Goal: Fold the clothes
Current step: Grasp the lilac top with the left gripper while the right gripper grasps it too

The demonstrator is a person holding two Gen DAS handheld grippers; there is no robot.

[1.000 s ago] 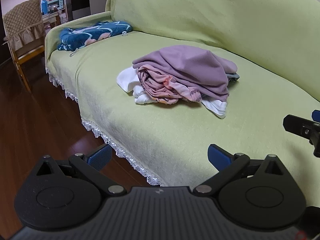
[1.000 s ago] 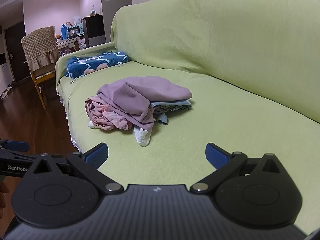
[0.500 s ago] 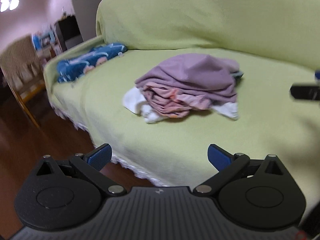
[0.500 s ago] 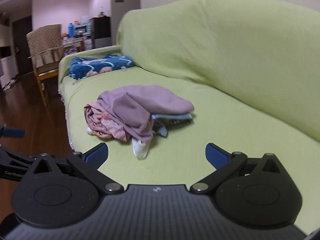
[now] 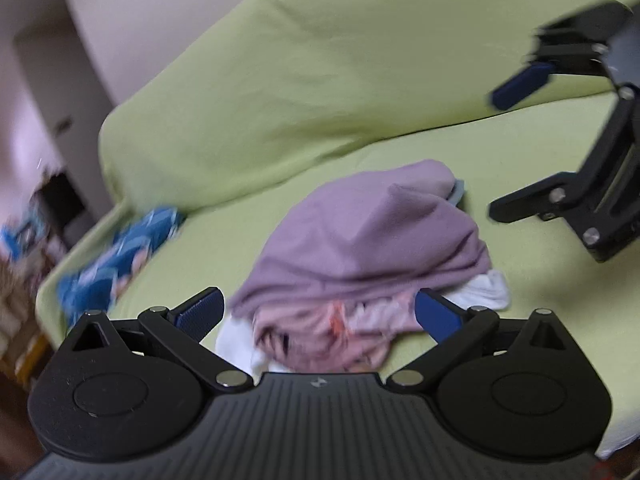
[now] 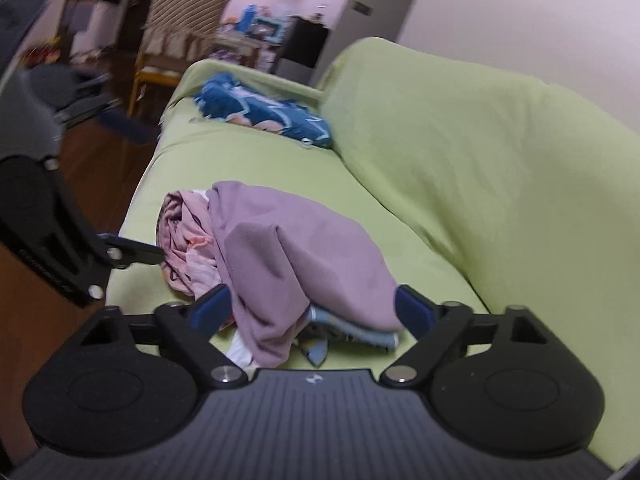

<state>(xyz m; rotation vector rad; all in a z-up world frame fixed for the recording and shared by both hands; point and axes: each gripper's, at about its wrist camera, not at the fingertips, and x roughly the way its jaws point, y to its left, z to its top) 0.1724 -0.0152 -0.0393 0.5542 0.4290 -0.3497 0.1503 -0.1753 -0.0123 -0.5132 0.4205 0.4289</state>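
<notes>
both grippers are spread wide, holding nothing: the left gripper (image 5: 318, 312) and right gripper (image 6: 312, 306) each frame the heap of clothes (image 5: 360, 256) just ahead on the green sofa (image 5: 540, 280). risk: the purple top (image 6: 296, 256) drapes over tangled pink, white and blue pieces (layers overlap), so a pinch may drag several garments together.

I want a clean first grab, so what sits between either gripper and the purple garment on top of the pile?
Nothing visible. The left gripper and right gripper, both open, face the purple garment directly across bare green sofa cover; it tops the pile.
</notes>
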